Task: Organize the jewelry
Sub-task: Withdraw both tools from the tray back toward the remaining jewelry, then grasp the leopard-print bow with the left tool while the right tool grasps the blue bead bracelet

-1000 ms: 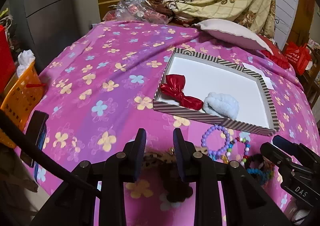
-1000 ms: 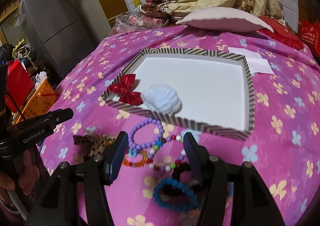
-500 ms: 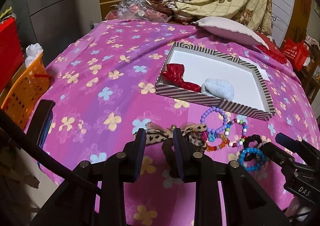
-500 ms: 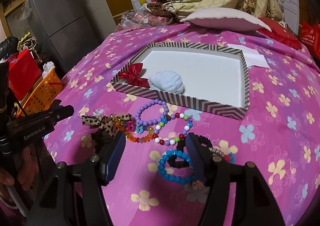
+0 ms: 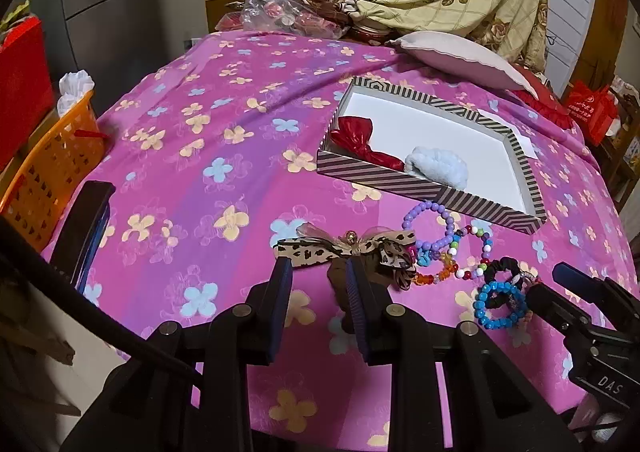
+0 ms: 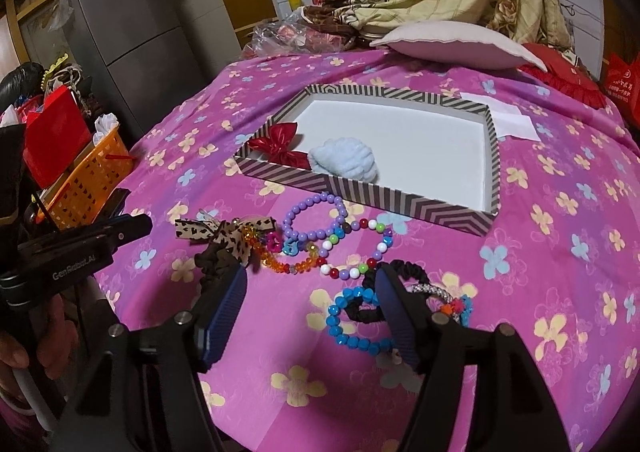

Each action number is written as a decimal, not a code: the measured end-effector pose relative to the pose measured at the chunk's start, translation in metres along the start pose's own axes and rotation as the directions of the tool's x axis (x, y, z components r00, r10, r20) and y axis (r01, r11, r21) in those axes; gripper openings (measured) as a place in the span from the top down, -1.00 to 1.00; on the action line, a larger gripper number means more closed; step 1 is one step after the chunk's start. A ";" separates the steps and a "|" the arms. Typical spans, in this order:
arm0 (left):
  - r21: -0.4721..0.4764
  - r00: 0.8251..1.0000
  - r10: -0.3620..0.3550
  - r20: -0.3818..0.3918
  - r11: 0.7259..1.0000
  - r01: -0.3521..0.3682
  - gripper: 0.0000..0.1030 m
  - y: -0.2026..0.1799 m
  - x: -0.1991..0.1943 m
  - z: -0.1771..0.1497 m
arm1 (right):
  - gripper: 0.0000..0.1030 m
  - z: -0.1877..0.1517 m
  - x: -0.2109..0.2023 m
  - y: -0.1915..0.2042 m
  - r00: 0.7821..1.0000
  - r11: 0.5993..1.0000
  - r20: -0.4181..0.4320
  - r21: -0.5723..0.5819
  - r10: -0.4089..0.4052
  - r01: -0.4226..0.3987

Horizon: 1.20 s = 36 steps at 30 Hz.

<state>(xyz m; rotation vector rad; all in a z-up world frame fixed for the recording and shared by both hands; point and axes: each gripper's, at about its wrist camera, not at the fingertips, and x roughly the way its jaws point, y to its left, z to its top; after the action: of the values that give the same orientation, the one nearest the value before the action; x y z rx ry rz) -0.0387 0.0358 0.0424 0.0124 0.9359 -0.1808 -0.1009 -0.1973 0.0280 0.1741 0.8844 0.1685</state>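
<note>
A striped box (image 5: 400,180) (image 6: 360,192) lies on the pink flowered cloth, with a red bow (image 5: 356,138) and a pale blue fluffy scrunchie (image 5: 438,168) inside. In front of it lie a leopard bow (image 5: 344,248) (image 6: 228,232), a purple bead bracelet (image 5: 426,205) (image 6: 288,218), a multicolour bracelet (image 6: 380,248), a black scrunchie (image 6: 408,268) and a blue bead bracelet (image 5: 480,304) (image 6: 334,322). My left gripper (image 5: 318,280) hovers open just short of the leopard bow. The right gripper (image 6: 310,292) is over the blue bracelet, its jaws opening and pressing on nothing.
An orange basket (image 5: 48,168) (image 6: 88,180) stands off the left edge. A dark flat device (image 5: 88,228) lies at the near left corner. A pink pillow (image 5: 460,56), a white paper (image 6: 508,120) and piled bedding sit behind the box. A grey fridge (image 6: 132,24) is at far left.
Both grippers have drawn back toward the near edge, so the box and the jewellery sit farther off. The right jaws have spread wider. No item has moved.
</note>
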 end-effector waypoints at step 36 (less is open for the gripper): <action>-0.152 0.975 -0.152 -0.163 0.980 0.128 -0.10 0.018 0.054 -0.020 | -0.28 -0.043 0.013 -0.049 0.995 0.997 -0.074 0.040 -0.065 0.068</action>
<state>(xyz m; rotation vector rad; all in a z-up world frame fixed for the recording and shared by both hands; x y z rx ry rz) -0.0205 0.0469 -0.0143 -0.1717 1.1229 -0.2470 -0.1224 -0.2388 -0.0194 0.1784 0.9651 0.0942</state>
